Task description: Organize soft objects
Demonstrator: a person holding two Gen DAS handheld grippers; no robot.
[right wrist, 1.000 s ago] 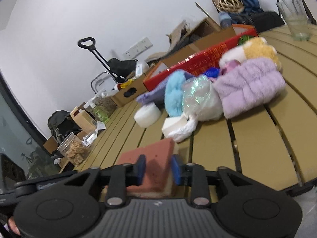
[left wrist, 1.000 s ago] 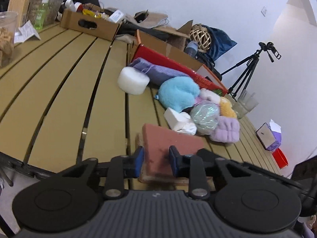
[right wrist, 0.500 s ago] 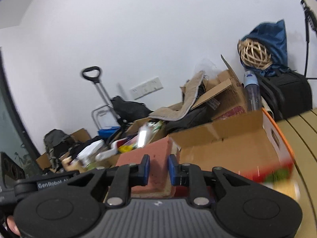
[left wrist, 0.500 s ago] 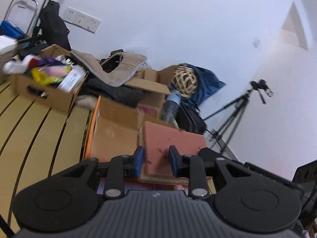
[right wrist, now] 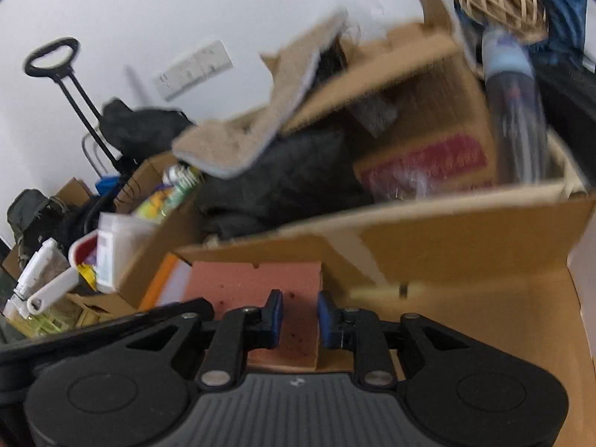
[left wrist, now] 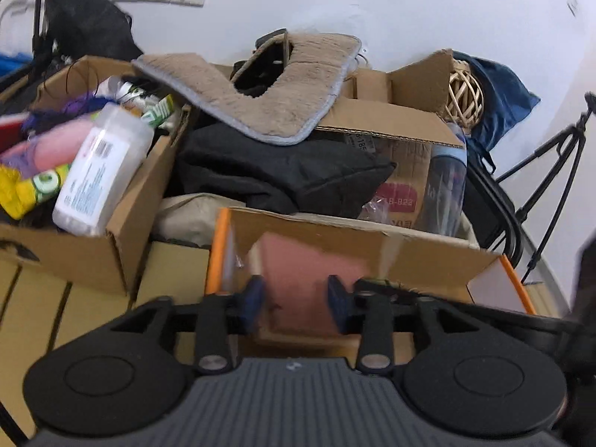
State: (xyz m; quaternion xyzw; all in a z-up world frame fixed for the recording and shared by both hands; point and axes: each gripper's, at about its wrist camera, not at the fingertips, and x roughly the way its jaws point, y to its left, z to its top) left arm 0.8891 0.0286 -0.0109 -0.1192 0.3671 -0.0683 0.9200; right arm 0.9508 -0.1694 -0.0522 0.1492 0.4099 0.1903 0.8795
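A pink foam sponge [left wrist: 305, 283] with a tan underside hangs inside the open cardboard box with orange edges [left wrist: 335, 231]. My left gripper [left wrist: 294, 298] has its jaws opening; the sponge is still between them, and the blue pads look slightly off its sides. In the right wrist view, the sponge [right wrist: 253, 283] lies over the box's brown floor [right wrist: 484, 316]. My right gripper [right wrist: 299, 316] is shut on the sponge's near edge, pinching it thin. Both views are blurred by motion.
A second cardboard box [left wrist: 74, 253] full of clutter, with a white bottle [left wrist: 100, 171], stands to the left on the slatted table [left wrist: 37, 316]. Behind are black cloth [left wrist: 279, 175], a tan fleece mat [left wrist: 260, 85], a water bottle [left wrist: 445, 186], a wicker ball [left wrist: 463, 93] and a tripod [left wrist: 551, 164].
Both grippers carried the sponge from the front of the table, past the pile of soft toys, to the orange-edged box at the back. The left jaws have widened.
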